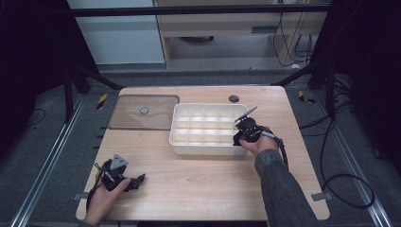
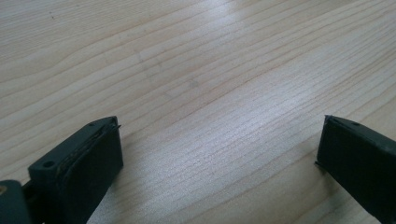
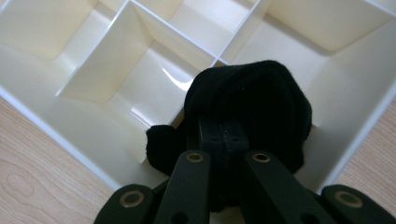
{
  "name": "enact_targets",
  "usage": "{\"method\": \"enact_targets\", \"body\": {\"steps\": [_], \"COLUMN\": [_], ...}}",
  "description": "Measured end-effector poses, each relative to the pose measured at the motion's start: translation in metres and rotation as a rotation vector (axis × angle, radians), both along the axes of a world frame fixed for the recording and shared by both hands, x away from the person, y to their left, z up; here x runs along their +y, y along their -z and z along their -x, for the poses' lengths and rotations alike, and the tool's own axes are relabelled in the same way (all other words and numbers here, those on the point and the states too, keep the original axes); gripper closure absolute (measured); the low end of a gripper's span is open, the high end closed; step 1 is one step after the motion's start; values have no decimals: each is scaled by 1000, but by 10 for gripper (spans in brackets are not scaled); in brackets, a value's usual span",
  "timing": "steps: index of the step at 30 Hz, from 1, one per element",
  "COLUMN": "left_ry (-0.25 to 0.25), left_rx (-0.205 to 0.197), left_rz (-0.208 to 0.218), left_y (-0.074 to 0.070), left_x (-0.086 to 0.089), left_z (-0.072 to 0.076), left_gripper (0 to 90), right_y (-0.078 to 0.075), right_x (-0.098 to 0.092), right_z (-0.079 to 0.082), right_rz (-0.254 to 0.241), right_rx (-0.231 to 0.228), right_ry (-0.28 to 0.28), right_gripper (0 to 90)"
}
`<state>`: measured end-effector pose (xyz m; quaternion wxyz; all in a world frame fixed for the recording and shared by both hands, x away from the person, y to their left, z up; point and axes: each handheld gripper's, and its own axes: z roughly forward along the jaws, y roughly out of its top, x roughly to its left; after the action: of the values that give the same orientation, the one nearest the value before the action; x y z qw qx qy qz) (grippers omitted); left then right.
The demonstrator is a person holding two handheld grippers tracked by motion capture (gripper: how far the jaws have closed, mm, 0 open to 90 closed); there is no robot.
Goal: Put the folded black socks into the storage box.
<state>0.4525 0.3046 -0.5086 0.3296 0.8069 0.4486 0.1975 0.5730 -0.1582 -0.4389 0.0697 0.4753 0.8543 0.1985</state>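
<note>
Now the right gripper (image 3: 224,140) squeezes a black cloth bundle (image 3: 247,107) above the white box (image 3: 56,126); it may land across two holes. The left gripper (image 2: 219,154) rests wide open.

Clear lid (image 1: 143,112) flat on the wooden table (image 1: 198,184), left of centre.

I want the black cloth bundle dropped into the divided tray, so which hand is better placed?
Right. The right claw is shut on the black cloth bundle above the tray corner. The left claw is open over bare table, far from the tray.
</note>
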Motion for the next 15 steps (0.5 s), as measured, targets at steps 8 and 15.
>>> {"method": "enact_targets", "body": {"steps": [8,15], "left_ry": [0,-1], "left_rx": [0,0], "left_rz": [1,2], "left_y": [0,0], "left_x": [0,0], "left_z": [0,0], "left_gripper": [0,0], "right_y": [0,-1], "right_x": [-1,0], "right_z": [0,-1], "right_rz": [-5,-7], "right_rx": [7,14], "right_ry": [1,7], "right_gripper": [900,900]}}
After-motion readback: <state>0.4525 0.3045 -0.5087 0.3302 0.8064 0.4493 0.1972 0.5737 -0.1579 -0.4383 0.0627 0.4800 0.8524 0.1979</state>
